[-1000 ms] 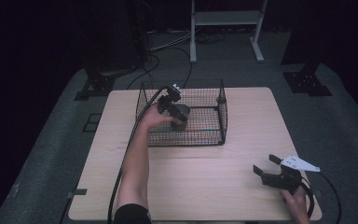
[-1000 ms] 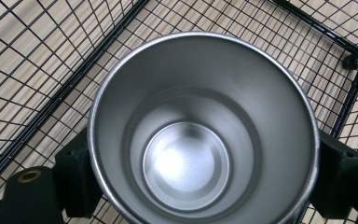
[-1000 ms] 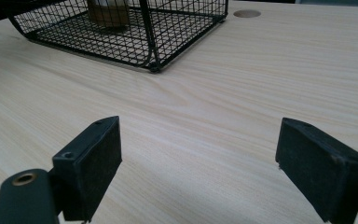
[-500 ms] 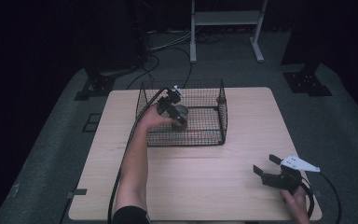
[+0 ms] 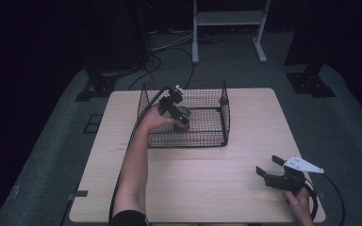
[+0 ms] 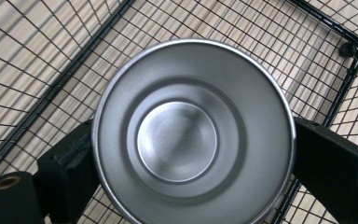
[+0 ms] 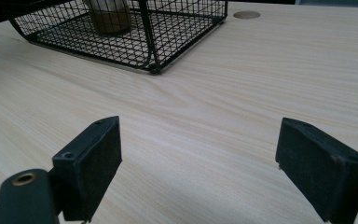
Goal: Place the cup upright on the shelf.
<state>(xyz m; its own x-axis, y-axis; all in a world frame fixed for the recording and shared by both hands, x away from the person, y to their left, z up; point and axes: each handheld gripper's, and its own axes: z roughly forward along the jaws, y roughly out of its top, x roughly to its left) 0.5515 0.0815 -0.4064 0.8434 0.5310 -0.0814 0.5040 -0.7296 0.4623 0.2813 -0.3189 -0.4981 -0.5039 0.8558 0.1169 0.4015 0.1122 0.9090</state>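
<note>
A silver metal can [image 5: 184, 119] stands in the left part of a black wire basket [image 5: 226, 114] at the back of the wooden table. My left gripper [image 5: 178, 113] reaches into the basket from above and is shut on the can. In the left gripper view the can's round ridged end [image 6: 191, 135] faces the camera, and a black finger [image 6: 70, 163] presses on each side of it. My right gripper [image 5: 267, 165] rests open near the table's front right corner, with bare wood between its fingers [image 7: 95, 161]. From there the can [image 7: 108, 16] shows through the basket mesh [image 7: 168, 28].
The light wooden table [image 5: 207, 183] has a round hole [image 7: 246, 14] near the far edge beyond the basket. Cables trail from both grippers. On the dark floor behind the table are a white stand's legs [image 5: 195, 52] and black stand bases [image 5: 308, 80].
</note>
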